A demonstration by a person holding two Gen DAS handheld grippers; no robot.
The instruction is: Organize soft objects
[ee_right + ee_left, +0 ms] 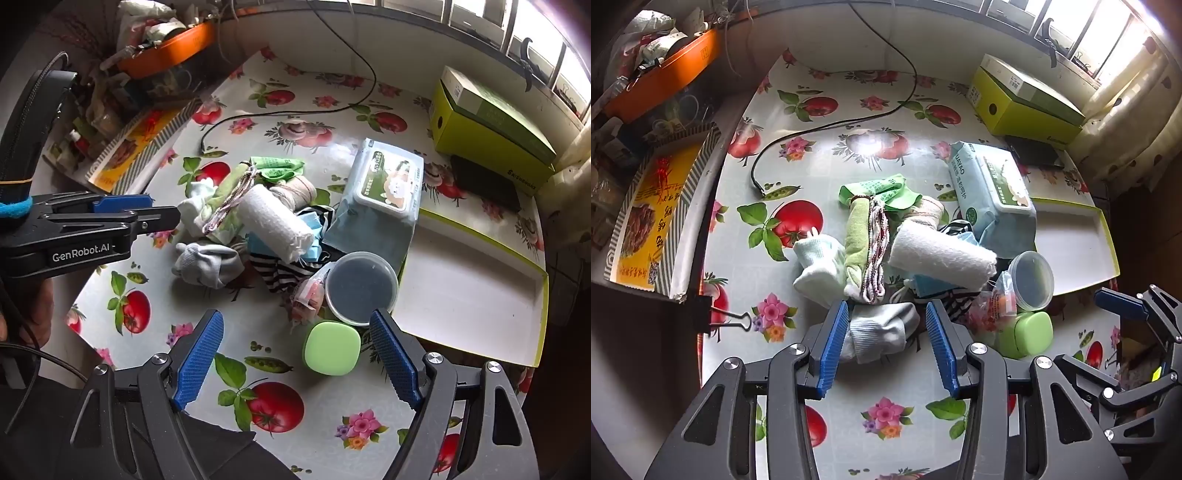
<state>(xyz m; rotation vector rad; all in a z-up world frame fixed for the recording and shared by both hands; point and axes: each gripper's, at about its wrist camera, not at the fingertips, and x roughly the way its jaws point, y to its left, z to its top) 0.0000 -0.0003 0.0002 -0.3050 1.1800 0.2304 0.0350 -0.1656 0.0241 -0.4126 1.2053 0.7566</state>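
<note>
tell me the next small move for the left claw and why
Probably ease the left claw forward and down, then close on the grey sock bundle. Its jaws are open and already frame that bundle at the near edge of the pile; in the right wrist view it seems to hang above the bundle, not touching. The right claw is open near the green case, clear of it.

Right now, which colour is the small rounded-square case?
Light green rounded-square case; right wrist view shows it best.

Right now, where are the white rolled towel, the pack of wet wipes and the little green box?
white rolled towel [275, 221], right wrist view, middle of the roll.
pack of wet wipes [388, 181], right wrist view, on its white lid.
little green box [331, 348], right wrist view, centre of its top.
</note>
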